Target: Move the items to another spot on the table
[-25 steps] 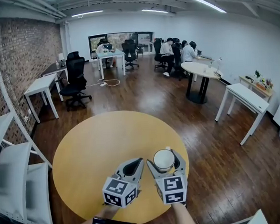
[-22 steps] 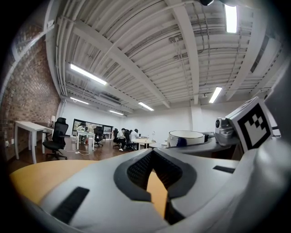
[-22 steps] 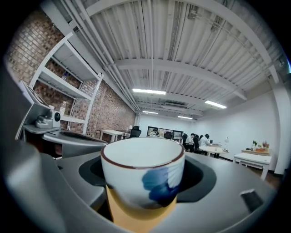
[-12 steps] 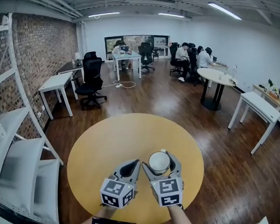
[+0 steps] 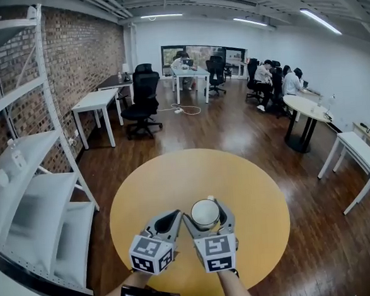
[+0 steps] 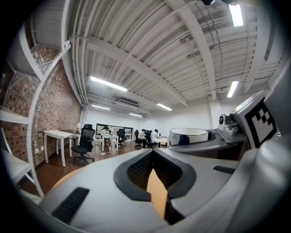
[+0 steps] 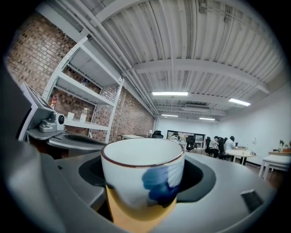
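Note:
A white cup (image 5: 205, 215) with a dark rim and a blue mark sits upright between my right gripper's jaws, over the near middle of the round yellow table (image 5: 168, 183). My right gripper (image 5: 205, 206) is shut on the cup. In the right gripper view the cup (image 7: 143, 175) fills the centre. Whether it rests on the table or hangs above it is hidden. My left gripper (image 5: 172, 217) is close beside it on the left, shut and holding nothing. From the left gripper view (image 6: 152, 155) the cup (image 6: 188, 135) shows to the right.
White shelving (image 5: 29, 180) stands against the brick wall at the left, near the table's edge. Dark wood floor surrounds the table. White desks (image 5: 96, 103), black office chairs (image 5: 141, 96) and seated people (image 5: 278, 81) are far back in the room.
Both grippers, the right one still holding the cup, have shifted from the table's right part toward its middle. The head view has swung to the left, showing more shelving.

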Demonstrator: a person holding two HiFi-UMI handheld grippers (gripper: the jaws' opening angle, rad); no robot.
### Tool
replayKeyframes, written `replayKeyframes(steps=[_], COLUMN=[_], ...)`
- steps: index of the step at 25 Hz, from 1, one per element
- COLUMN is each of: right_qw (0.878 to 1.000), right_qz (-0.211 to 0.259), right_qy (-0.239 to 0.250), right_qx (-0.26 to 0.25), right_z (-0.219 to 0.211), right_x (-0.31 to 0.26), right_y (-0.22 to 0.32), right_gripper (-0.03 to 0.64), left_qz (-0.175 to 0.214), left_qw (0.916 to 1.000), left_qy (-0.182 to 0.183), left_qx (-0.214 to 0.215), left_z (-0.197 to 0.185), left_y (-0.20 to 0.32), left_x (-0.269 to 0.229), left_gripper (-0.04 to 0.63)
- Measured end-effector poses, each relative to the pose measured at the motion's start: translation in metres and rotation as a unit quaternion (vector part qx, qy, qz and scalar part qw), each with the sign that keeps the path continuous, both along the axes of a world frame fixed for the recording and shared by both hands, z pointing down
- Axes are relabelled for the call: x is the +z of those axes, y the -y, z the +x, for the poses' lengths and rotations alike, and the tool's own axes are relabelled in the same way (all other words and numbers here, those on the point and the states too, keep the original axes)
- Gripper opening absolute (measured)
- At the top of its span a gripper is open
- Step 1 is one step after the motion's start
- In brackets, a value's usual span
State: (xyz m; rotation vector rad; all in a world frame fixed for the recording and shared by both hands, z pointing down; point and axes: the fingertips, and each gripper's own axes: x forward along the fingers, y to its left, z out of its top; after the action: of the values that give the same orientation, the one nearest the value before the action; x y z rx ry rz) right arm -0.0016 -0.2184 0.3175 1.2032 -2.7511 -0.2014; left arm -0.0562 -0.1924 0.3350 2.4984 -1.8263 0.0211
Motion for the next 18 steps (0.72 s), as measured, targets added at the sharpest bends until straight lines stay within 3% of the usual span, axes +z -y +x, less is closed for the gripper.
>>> replayKeyframes(steps=[18], right_qw=[0.996], right_qz=[-0.008], right_qy=[-0.008], right_qx=[-0.086], right_z=[-0.157], right_x=[0.025], right_y=[-0.035], right_gripper=[0.413], left_qz=[-0.014], left_qw=[0.9944], left_qy=[0.0], left_qx=[-0.105], left_z=[-0.155], left_y=[-0.053], left_x=[0.024], left_gripper=[0.006])
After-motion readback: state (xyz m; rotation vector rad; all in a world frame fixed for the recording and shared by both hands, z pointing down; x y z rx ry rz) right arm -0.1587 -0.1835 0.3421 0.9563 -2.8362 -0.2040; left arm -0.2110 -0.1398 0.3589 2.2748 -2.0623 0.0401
